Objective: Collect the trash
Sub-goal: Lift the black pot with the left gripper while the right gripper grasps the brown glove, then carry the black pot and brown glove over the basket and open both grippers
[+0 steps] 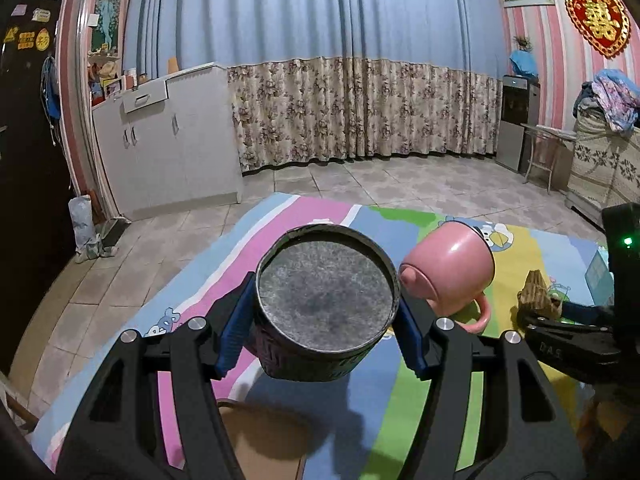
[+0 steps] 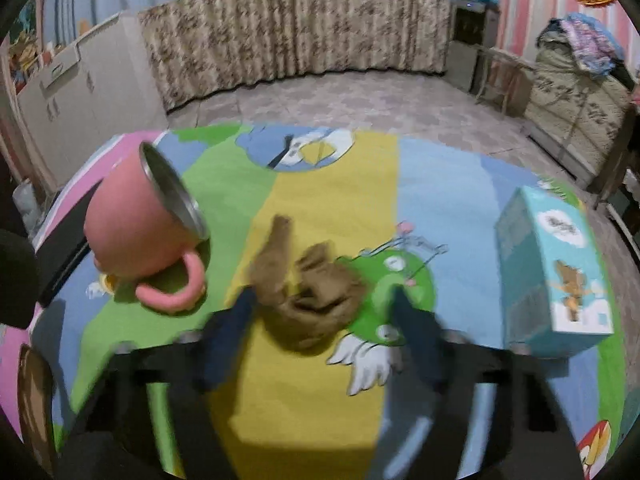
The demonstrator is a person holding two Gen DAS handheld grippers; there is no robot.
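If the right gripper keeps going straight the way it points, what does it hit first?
Most likely the crumpled brown paper, lying between the right gripper's blurred fingers on the colourful mat. Whether the pads touch it yet is unclear.

Pink-striped wallpapered walls (image 1: 532, 36) frame tall blue curtains with a floral beige hem (image 1: 360, 108); white low cabinets (image 1: 168, 148) stand on the grey tiled floor (image 1: 380, 184).

left: pink mug (image 2: 140, 216) | right: blue box (image 2: 556, 272) | between: open mat (image 2: 328, 200)

Crumpled brown paper (image 2: 308, 300) lying on colourful mat (image 2: 328, 208)
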